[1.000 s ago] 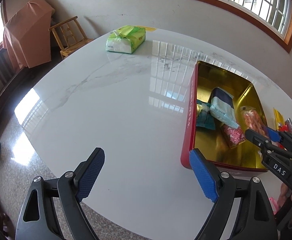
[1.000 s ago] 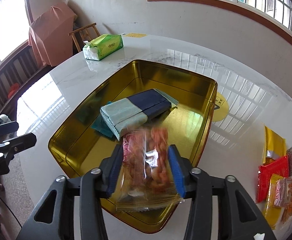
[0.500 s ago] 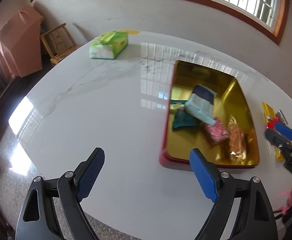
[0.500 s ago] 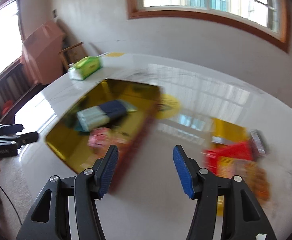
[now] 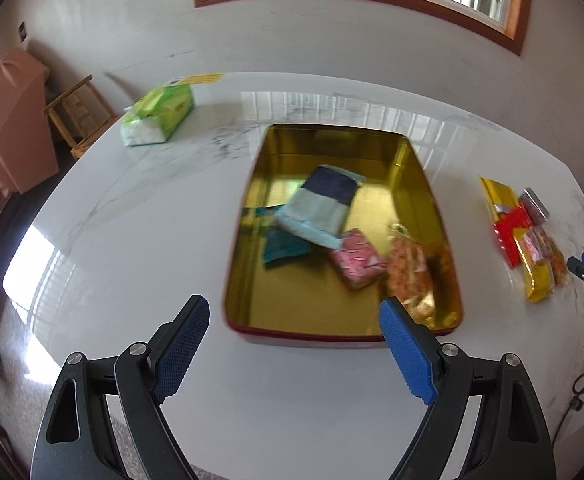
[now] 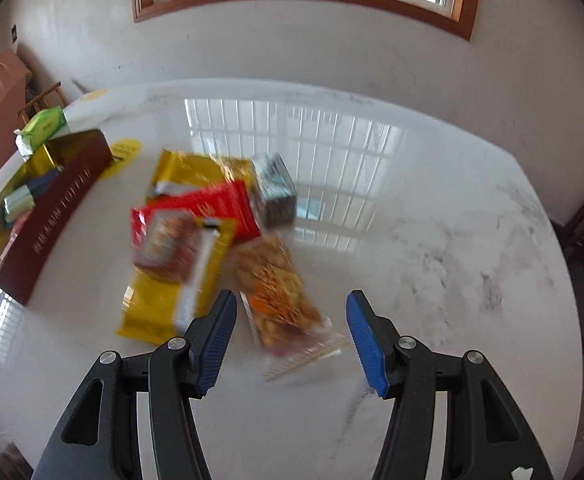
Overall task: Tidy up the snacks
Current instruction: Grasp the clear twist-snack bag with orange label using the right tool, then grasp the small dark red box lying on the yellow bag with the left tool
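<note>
In the left wrist view, the left gripper hung spread wide and empty at the bottom of the frame. The gold tin sat in the middle. A second before, the right gripper had held the orange snack bag over the tin; now that bag lay inside, at the tin's lower right, next to the pink pack. So one more snack was put away.

In the right wrist view, the right gripper was spread wide and empty too. It had swung over to the snack pile in the middle left. A clear snack bag lay just ahead, between its fingers, likely the next pick.
</note>
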`<state>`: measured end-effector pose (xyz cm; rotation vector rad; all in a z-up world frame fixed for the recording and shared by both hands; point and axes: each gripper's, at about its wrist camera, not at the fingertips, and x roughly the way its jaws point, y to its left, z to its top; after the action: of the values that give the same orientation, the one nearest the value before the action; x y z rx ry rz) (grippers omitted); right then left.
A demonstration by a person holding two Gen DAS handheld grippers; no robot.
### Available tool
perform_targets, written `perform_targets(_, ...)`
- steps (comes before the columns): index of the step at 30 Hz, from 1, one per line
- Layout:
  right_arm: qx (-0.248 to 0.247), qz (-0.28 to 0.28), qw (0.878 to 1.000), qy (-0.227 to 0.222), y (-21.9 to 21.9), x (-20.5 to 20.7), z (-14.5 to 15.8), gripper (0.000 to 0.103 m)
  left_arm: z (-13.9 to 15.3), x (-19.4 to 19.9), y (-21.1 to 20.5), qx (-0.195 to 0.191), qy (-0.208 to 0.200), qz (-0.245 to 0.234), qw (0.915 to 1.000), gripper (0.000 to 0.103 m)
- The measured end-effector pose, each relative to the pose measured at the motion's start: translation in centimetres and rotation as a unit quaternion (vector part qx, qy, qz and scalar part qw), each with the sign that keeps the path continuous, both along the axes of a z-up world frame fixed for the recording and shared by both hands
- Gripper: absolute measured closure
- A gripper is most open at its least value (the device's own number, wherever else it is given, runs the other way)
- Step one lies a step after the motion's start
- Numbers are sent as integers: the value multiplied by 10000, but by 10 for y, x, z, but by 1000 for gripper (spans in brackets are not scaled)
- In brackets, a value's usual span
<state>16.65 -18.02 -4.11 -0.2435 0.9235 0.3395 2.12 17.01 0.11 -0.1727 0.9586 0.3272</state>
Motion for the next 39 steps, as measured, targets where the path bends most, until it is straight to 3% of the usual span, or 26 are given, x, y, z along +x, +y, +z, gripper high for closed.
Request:
perform_targets(10, 138, 290, 9993, 200, -1, 18, -30, 49, 2, 35, -56, 62, 180, -652, 9977, 16)
perform_targets(15, 207, 250, 9995, 46, -4, 19, -30, 63, -1, 55, -85, 120, 135, -923, 9956, 16)
perform_targets(20, 171, -33, 9998, -97, -21, 21, -30, 67, -10, 78, -116, 5, 194, -1136, 9933, 16)
perform_targets(25, 255, -404, 9988, -131, -50, 23, -31, 67, -15, 102, -148, -289, 274, -1473, 9883, 16)
perform_targets(32, 279, -605, 9977, -124, -60, 23, -32, 65, -19, 137, -173, -1215, 389, -1655, 9779, 17)
perform_targets(37, 345, -740, 9966, -107, -65, 23, -30, 63, -24, 162, -189, -1475, 438, -1652, 9742, 39)
perform_targets(39, 353, -757, 9964, -106, -65, 22, -30, 62, -28, 171, -195, -1524, 478, -1624, 9737, 42)
